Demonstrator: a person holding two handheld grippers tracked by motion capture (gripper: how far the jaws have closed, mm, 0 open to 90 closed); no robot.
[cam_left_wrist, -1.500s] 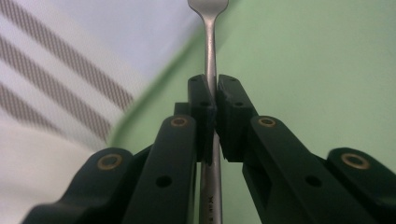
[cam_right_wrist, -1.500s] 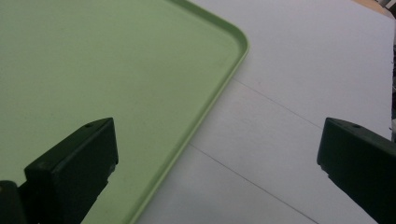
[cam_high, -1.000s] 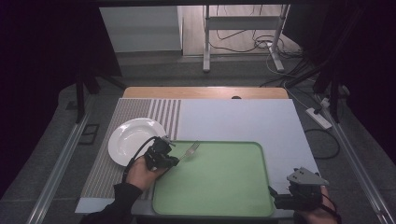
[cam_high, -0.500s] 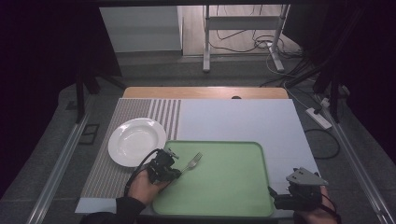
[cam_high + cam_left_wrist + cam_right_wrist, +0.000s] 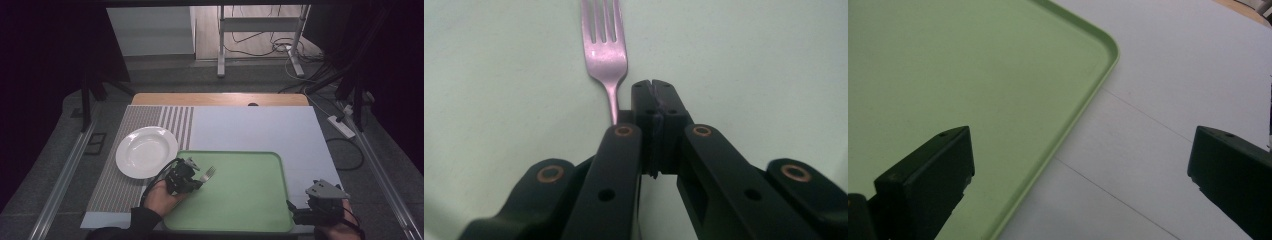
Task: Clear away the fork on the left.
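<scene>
A round white ceramic plate [image 5: 146, 151] lies on the striped grey placemat [image 5: 125, 185], just off the upper left corner of the flat green plastic tray [image 5: 240, 200], its rim close to the tray's edge. To the right of the plate, at the tray's left edge, the person's left hand [image 5: 161, 196] holds the left gripper [image 5: 194, 181], which reaches in over the tray's left part. Its two black jaws are pressed together, and the left gripper view shows the pads meeting with no gap. The silver metal fork [image 5: 605, 47] sticks out from the left gripper [image 5: 655, 97] with its tines pointing away toward the tray's middle; its thin handle runs down along the left side of the closed jaws and vanishes behind them, so whether the pads actually pinch it cannot be told. The fork [image 5: 206, 174] sits over the green surface near the tray's upper left corner. Farther right, at the tray's lower right corner, the right hand [image 5: 340, 231] holds the right gripper [image 5: 292, 212] low above the white table cover [image 5: 260, 130]. Its jaws stand wide apart with nothing between them, one over the tray [image 5: 948, 75] and one over the cover beside the tray's rounded corner.
</scene>
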